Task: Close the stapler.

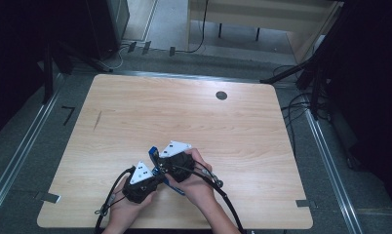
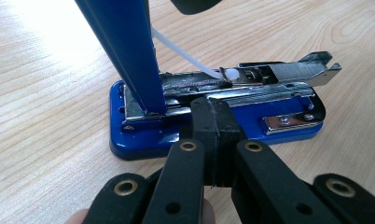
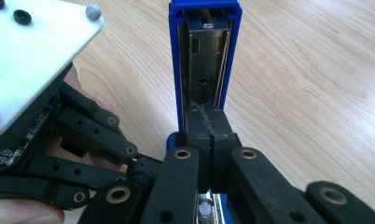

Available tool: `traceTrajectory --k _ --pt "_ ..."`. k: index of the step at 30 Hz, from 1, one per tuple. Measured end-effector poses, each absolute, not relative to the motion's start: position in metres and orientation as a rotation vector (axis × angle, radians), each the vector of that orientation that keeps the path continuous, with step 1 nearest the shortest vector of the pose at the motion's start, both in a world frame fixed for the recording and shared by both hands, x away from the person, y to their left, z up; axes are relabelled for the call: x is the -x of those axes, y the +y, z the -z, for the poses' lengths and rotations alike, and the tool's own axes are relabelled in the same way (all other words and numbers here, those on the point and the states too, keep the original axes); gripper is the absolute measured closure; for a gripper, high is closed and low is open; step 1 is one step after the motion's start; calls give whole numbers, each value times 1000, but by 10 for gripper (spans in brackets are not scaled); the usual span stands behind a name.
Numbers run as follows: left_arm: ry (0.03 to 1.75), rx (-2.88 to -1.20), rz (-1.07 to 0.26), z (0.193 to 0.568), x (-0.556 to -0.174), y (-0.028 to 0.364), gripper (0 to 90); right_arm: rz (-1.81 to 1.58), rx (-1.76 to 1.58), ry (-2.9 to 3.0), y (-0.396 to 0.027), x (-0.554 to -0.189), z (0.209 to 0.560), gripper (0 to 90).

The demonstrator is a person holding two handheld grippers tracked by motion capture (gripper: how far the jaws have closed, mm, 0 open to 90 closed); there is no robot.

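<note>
A blue stapler (image 2: 129, 135) lies flat on the wooden table with its blue lid (image 2: 127, 46) swung upright and the metal staple rail (image 2: 269, 77) exposed. My left gripper (image 2: 212, 109) is shut, its joined tips resting against the near side of the rail, nothing between them. My right gripper (image 3: 208, 116) is shut too, its tips set against the lower inside of the raised lid (image 3: 204, 60). In the high view both grippers, left (image 1: 155, 176) and right (image 1: 164, 166), meet over the stapler (image 1: 153, 151) near the table's front edge.
The wooden table (image 1: 184, 117) has a round grommet hole (image 1: 221, 95) at the back right. Cables trail from both grippers off the front edge. In the right gripper view the left gripper's grey plate (image 3: 36, 56) sits close at the left.
</note>
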State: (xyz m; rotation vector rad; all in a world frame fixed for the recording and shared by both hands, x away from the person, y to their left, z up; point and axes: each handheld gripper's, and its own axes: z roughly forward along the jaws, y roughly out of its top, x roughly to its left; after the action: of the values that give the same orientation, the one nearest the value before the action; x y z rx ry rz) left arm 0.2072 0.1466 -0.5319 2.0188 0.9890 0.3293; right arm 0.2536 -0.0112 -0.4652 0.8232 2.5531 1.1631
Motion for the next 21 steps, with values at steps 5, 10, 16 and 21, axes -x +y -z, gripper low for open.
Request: traceTrajectory --k 5,10,16,21 --pt "988 -2019 -335 532 -207 146 900 -1162 -823 2548 -14 -252 465 900" --pt "985 -2021 -340 532 -207 146 900 -1163 -827 2546 -17 -250 466 900" --pt "981 -2024 -339 532 -206 145 900 -1173 -828 2541 -21 -249 467 900" --pt "978 -2026 -343 532 -206 145 900 -1179 -830 2536 -22 -247 467 900"
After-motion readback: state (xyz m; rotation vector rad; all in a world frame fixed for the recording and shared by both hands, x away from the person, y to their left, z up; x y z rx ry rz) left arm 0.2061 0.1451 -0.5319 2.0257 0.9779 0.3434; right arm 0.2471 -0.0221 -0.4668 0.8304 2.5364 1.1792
